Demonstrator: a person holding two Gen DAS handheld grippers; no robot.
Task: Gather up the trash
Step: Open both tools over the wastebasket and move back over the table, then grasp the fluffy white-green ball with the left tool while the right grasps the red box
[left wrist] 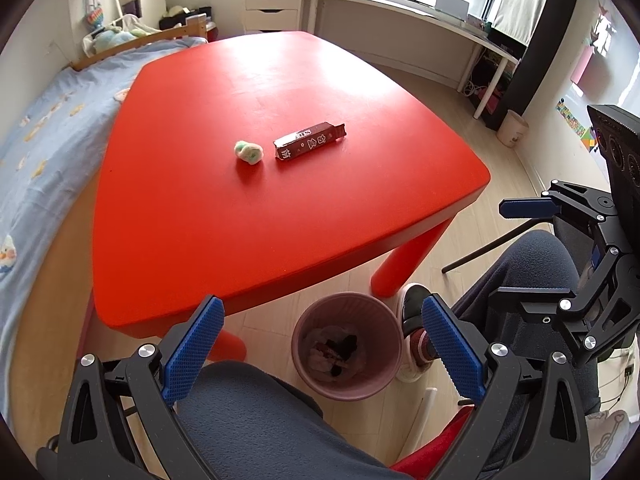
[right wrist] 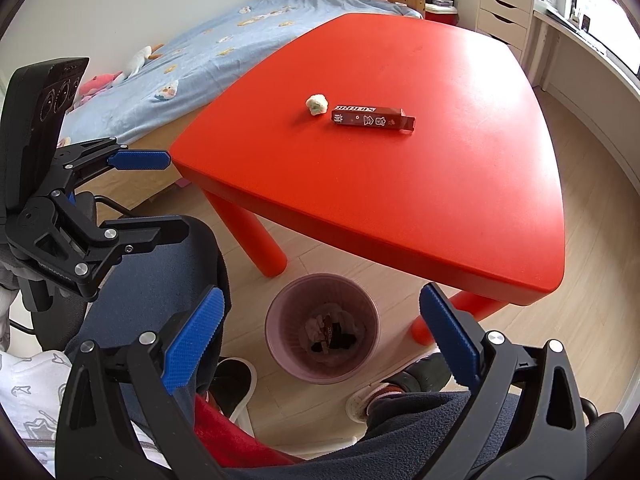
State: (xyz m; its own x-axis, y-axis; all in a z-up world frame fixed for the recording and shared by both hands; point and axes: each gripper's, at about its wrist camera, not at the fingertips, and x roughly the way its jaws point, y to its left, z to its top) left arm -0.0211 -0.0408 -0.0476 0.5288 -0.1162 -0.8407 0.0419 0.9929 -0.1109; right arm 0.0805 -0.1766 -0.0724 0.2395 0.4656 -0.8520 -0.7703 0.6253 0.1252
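Both tools, left (left wrist: 322, 354) and right (right wrist: 320, 350), spread wide, empty, above bin (right wrist: 323, 334). Bin holds some trash. Wad (left wrist: 248, 152) and box (left wrist: 310, 141) left mid-tabletop (left wrist: 260, 216). Roughly halfway, by guess.

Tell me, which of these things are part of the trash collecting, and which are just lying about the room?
Part of the job:
- crumpled wad on the red table
- dark red carton beside it
- pink bin on the floor, already holding scraps
- left tongs and right tongs, both open and empty

Just lying about:
- bed with plush toys
- white drawers
- desk
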